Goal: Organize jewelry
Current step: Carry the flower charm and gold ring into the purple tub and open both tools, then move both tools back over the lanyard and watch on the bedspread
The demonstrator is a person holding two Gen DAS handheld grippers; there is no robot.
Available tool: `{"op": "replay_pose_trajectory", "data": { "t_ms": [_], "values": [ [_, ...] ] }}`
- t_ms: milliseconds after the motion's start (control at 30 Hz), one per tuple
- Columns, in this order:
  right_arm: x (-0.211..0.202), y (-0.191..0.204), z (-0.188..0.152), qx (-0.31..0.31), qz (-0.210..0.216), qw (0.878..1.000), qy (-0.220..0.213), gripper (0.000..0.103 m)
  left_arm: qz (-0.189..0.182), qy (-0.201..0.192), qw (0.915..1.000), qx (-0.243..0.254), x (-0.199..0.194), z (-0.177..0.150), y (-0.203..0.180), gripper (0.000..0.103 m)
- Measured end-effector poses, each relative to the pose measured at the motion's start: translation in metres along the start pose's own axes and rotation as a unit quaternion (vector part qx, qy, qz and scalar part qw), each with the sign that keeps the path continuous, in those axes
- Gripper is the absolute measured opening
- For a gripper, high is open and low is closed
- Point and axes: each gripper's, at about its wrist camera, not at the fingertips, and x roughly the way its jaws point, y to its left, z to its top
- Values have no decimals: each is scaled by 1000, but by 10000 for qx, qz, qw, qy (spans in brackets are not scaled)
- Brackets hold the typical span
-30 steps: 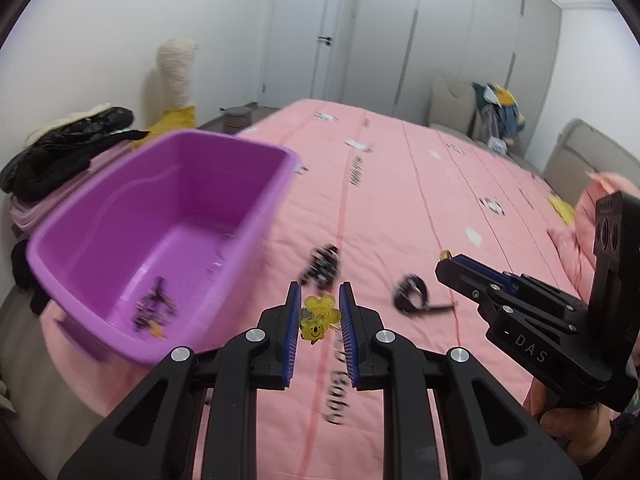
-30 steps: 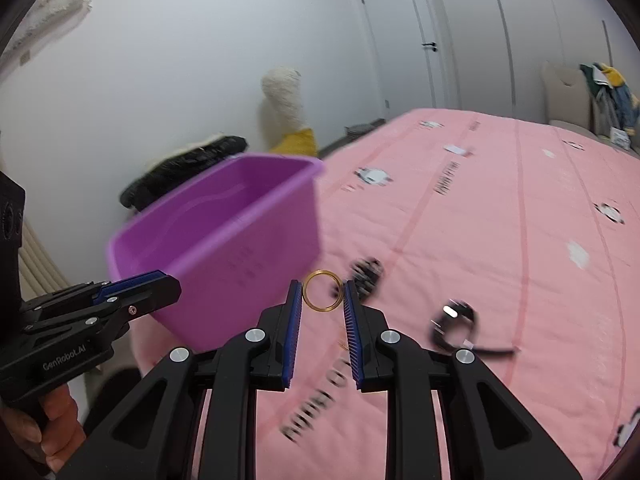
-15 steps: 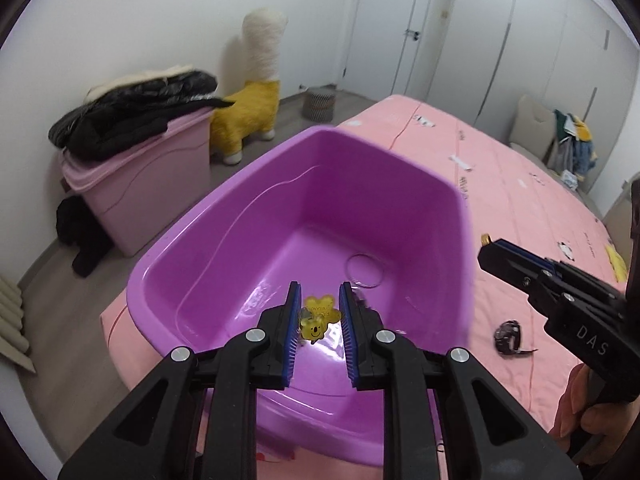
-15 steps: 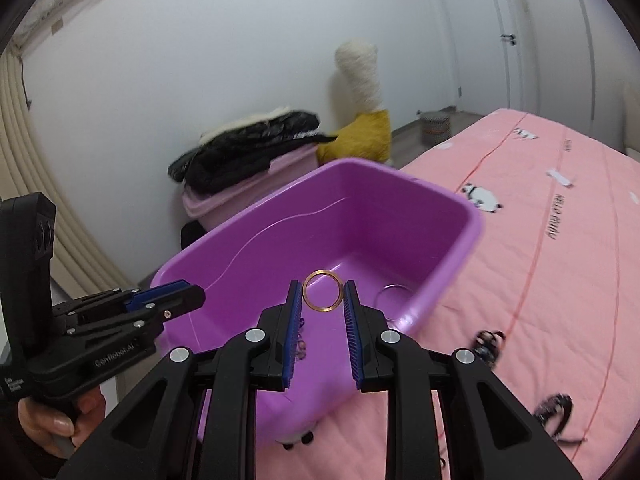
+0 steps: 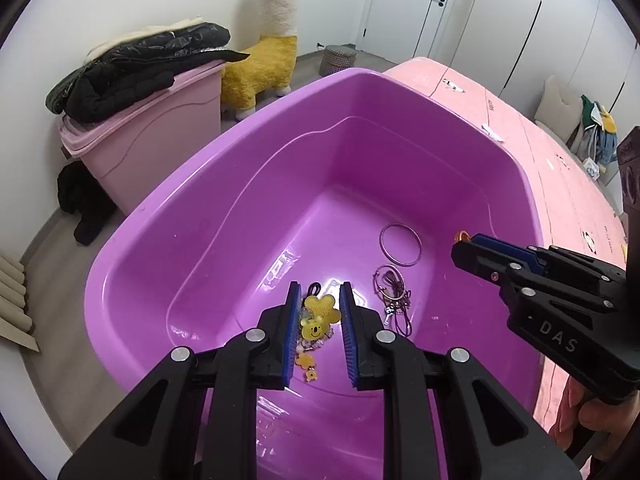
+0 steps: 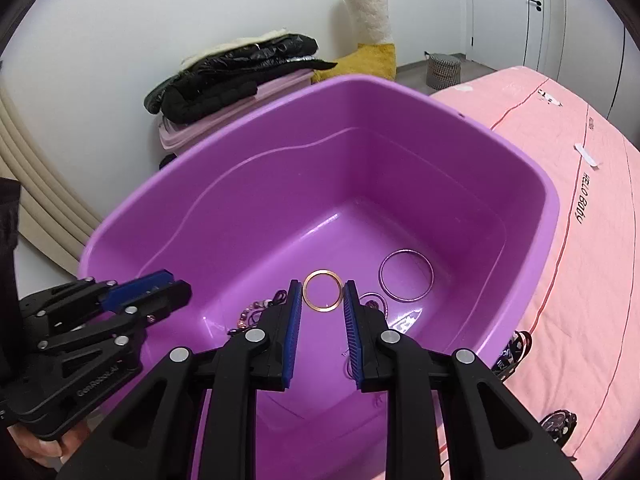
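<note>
Hanging over the near rim of a purple plastic tub [image 5: 208,216], both grippers point down into it. The left gripper [image 5: 319,312] is clamped on a yellow bear-and-flower charm [image 5: 318,317], its blue pads pressing the charm from both sides above the tub floor. The right gripper [image 6: 320,298] pinches a thin gold ring [image 6: 322,290] upright between its pads, the ring's edges touching each pad. In the left wrist view the right gripper [image 5: 464,240] reaches in from the right with the ring just showing at its tip; in the right wrist view the left gripper [image 6: 176,290] comes in from the left over the tub's near-left rim.

On the tub floor, a large thin bangle [image 5: 400,245] lies flat toward the far right, apart from the walls. Nearer, a tangle of rings and cords [image 5: 394,296] lies just beside it, and small beaded pieces [image 5: 308,354] sit under the left gripper. The middle and far-left floor of the tub is bare, and the walls rise steeply all round to a rolled rim.

The tub sits on a pink bedspread [image 6: 592,208] at the bed's left edge. Two dark watch-like pieces [image 6: 516,350] lie on the bedspread just outside the tub's right wall. Beyond the tub, a pink storage bin [image 5: 152,140] carries a black jacket [image 5: 136,68], with a yellow plush alpaca [image 5: 268,60] on the floor to its right
</note>
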Motion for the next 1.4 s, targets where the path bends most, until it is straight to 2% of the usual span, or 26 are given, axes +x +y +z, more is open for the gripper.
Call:
{"op": "replay_pose_trajectory", "data": {
  "t_ms": [300,400,500,733,867,967,1033,1100,1400],
  "values": [
    [8,-2,5,67,-269,9996,59,21,100,49,9999,43,5,1,-3,20],
    [6,-4,2,94,-299,9995,44,27,163,29,9998,74,4,0,-3,22],
    [5,-5,3,109,-322,9994,48,27,204,-2,9997,91,2,0,-4,31],
    [0,-4,2,146,-308,9994,-15,33,220,-41,9997,74,-3,0,-6,41],
    [-3,-4,2,170,-282,9994,-48,33,297,-121,9995,77,-9,-1,-9,56],
    [-8,-3,1,166,-274,9994,-92,34,280,-105,9995,-25,-11,-1,-6,57],
    [-13,-2,1,171,-262,9994,-131,38,282,-83,9995,-91,-12,-2,-2,58],
    [-18,0,1,170,-272,9992,-236,50,275,-96,9994,-200,-16,-2,2,68],
    [-41,11,-2,75,-236,9988,-414,54,382,-328,9985,-225,-41,-5,2,77]
  ]
}}
